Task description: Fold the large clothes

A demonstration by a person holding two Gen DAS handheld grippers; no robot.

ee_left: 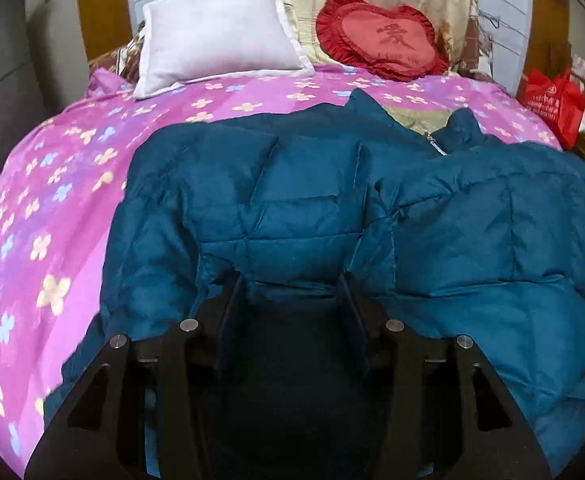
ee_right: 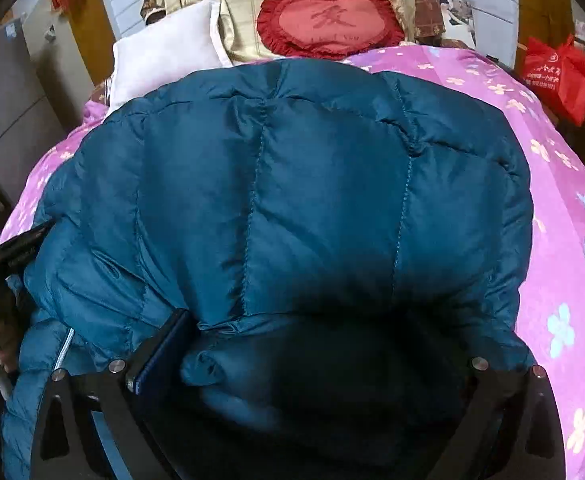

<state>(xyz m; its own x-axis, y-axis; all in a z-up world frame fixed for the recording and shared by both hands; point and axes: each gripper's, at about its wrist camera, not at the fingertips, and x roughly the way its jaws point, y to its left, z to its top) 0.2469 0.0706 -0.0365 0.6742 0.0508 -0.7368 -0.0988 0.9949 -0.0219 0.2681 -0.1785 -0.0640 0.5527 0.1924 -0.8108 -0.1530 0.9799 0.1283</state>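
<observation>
The two wrist cams gave pretty different looks at the same teal puffer jacket (ee_left: 372, 220), which was spread on a bed with a pink flowered bedspread (ee_left: 52, 200). The left view showed the jacket lying fairly flat ahead of the fingers, with the collar and a silver zipper pull (ee_left: 438, 146) up past the tips, a white pillow (ee_left: 220, 36) and a red heart cushion (ee_left: 380, 36) further out, and a red bag (ee_left: 552, 104) off to the far right. The right view had none of the zipper end; a puffed-up fold of jacket (ee_right: 292, 200) filled nearly everything in front of the fingers and covered part of the white pillow (ee_right: 160, 64). It did catch a dark bit of the other tool at the left edge, too cut off to read. The left gripper (ee_left: 292, 284) had its fingers (ee_left: 232, 292) set moderately apart with quilted fabric bunched between them, touching both inner faces. On the right gripper (ee_right: 292, 344) only the left finger (ee_right: 164, 352) was clear, the other one buried under the jacket, so the fingers looked spread wide with a thick lump of fabric between, but I couldn't tell if it was actually pinching.
</observation>
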